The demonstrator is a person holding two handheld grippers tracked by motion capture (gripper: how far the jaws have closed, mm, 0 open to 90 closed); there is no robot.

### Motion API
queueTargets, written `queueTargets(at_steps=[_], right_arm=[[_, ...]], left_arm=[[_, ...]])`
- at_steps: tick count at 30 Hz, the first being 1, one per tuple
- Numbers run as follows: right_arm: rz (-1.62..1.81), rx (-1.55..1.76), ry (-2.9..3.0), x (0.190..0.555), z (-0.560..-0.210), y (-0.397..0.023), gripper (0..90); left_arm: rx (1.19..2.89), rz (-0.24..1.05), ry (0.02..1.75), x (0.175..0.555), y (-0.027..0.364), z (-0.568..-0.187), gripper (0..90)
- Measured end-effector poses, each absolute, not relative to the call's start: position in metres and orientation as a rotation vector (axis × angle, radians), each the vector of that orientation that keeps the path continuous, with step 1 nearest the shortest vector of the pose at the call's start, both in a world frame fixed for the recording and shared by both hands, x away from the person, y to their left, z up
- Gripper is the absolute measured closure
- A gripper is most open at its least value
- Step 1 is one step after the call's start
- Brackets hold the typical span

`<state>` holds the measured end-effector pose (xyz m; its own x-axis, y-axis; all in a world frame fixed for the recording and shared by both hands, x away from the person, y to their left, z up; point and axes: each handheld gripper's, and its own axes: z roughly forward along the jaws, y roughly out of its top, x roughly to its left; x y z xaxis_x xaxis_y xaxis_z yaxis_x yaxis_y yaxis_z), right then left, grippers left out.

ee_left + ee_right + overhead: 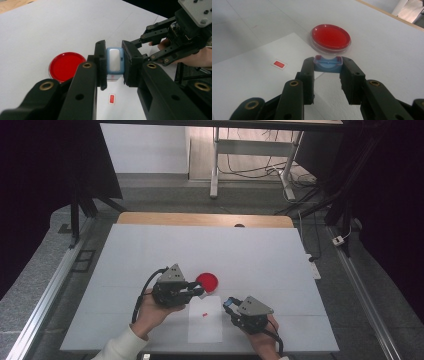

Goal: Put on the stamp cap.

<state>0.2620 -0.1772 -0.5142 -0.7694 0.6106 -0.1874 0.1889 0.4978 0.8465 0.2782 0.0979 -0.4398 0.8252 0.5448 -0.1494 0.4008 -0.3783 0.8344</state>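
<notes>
left gripper (199, 291): we've got it clamped on the stamp (114, 63), a little blue and white block pinched by its sides between the two black jaws. in the high view it sits just beside the red dish (207, 281).

stamp: held off the table, above the far end of the paper sheet (205, 320), printing face down as far as we can tell. there's a faint reddish tint near its bottom edge.

red dish: shallow round ink dish (330, 37) on the white table (260, 255), right at the far edge of the sheet, touching or nearly so.

paper sheet: already carries one small red print (112, 98), near the middle.

right gripper (228, 304): closed on the blue cap (328, 64), a small tray-shaped piece with red-stained corners, gripped at the jaw tips, near the right edge of the sheet.

how we'd do this bit: we reckon the next print is in hand. keep the stamp level and bring it straight down on a bare patch clear of the existing print, press evenly, lift straight up so it doesn't smear.

watch out: keep the cap hand parked off to the side, since the two grippers are close together.
</notes>
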Motion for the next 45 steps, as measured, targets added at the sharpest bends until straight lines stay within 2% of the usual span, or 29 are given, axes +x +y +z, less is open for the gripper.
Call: queueTargets(at_steps=[45], right_arm=[[1.25,0.628,2.199,0.259,-0.515,-0.128,64.4]], left_arm=[[1.977,0.168,0.736,0.279,0.083,-0.45,75.6]])
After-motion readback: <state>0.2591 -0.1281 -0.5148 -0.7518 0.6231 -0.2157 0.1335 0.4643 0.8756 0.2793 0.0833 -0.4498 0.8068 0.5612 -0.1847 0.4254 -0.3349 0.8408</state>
